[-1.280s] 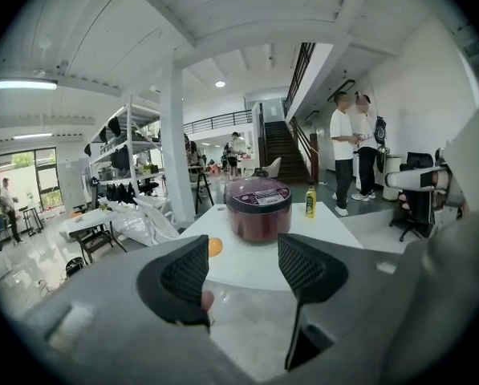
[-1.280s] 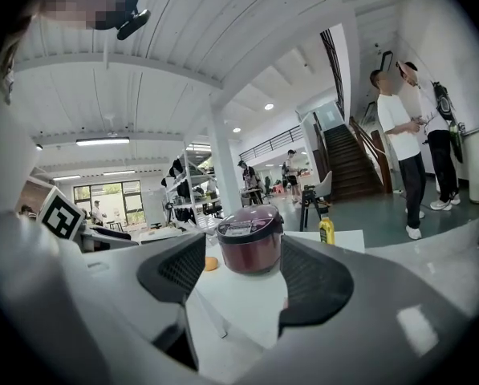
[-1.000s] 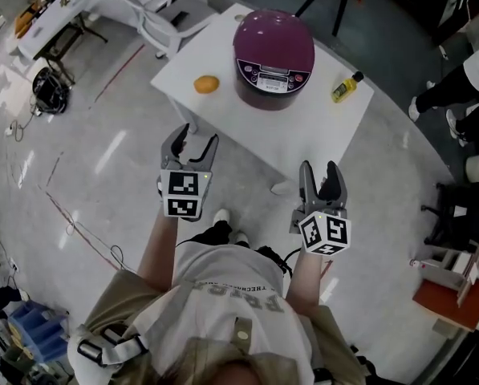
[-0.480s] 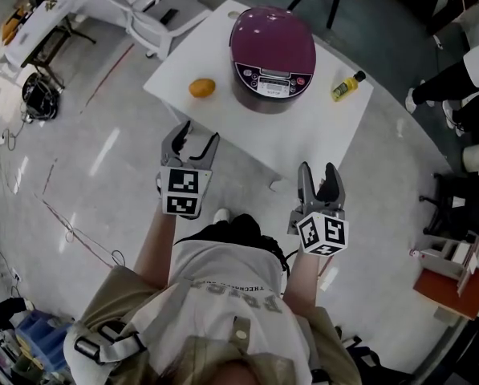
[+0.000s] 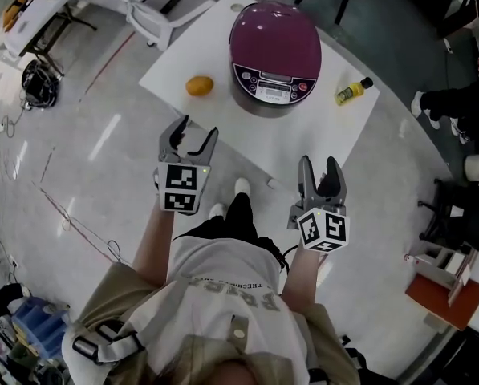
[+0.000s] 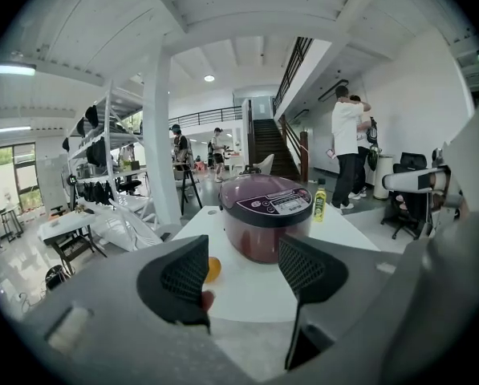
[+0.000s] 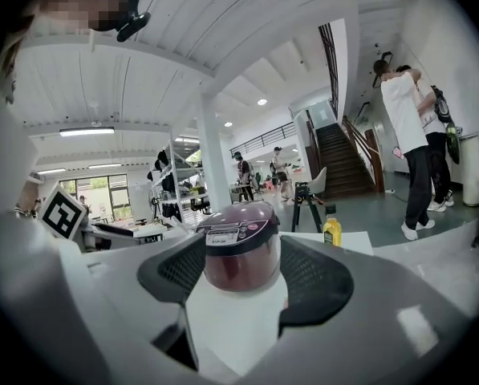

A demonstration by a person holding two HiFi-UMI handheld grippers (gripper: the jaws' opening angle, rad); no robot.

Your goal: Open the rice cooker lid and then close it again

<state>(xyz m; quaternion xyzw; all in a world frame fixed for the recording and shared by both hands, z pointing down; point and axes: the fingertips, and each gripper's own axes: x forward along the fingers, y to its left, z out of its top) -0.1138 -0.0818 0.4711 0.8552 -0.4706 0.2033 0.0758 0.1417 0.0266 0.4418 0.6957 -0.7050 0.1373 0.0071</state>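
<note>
Purple rice cooker (image 5: 274, 54), closed, on white table (image 5: 319, 131).
My left gripper (image 5: 195, 131) and right gripper (image 5: 319, 167): jaws half apart, empty.

One left gripper (image 5: 192, 137): held out ahead of the body, tipped a little downward, jaws stood apart about halfway. One right gripper (image 5: 319, 169): carried nearer the body, close to level, jaws likewise apart. The left forearm (image 5: 152, 243) and right forearm (image 5: 301, 277) were bare, reaching forward side by side, well apart.
</note>
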